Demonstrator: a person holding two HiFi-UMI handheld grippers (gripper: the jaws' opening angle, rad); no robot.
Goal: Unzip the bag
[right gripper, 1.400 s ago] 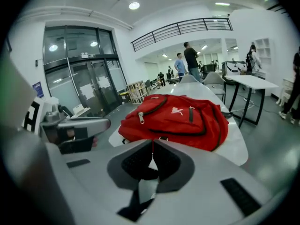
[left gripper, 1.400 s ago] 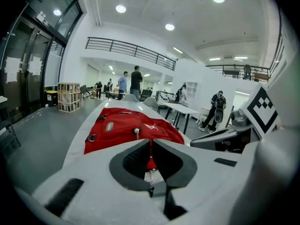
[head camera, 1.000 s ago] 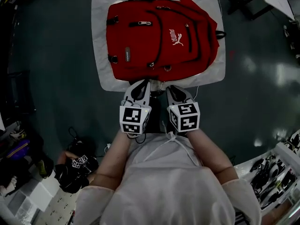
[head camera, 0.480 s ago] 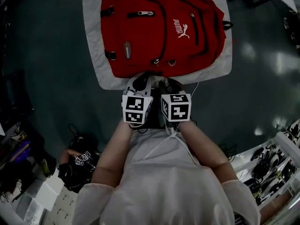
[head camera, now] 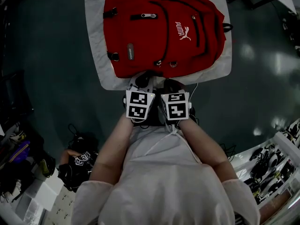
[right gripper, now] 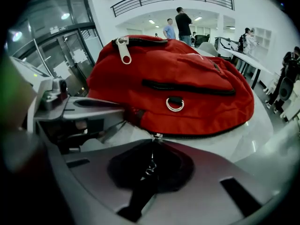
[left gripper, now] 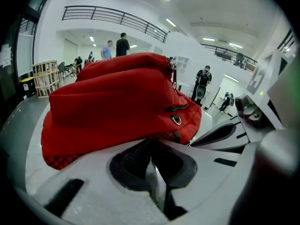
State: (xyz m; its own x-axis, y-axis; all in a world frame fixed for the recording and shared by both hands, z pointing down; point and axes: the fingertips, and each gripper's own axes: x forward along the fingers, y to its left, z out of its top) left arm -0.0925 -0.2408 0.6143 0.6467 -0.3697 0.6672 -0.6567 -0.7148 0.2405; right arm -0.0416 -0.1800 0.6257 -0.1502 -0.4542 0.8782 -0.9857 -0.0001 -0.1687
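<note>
While the red bag [head camera: 159, 32] is staying put on the white desk [head camera: 96, 41], the left tool [left gripper: 151, 149] and the right tool [right gripper: 152, 149] are sitting a bit nearer it than before. Dark shiny floor [head camera: 51, 55] is spreading around, in a bright hall. The bag is lying face up, long way left to right, top pointing right. At the desk's near edge, the left tool is squeezing shut, empty. The right tool is pinching the zip pull [right gripper: 150, 167].
</note>
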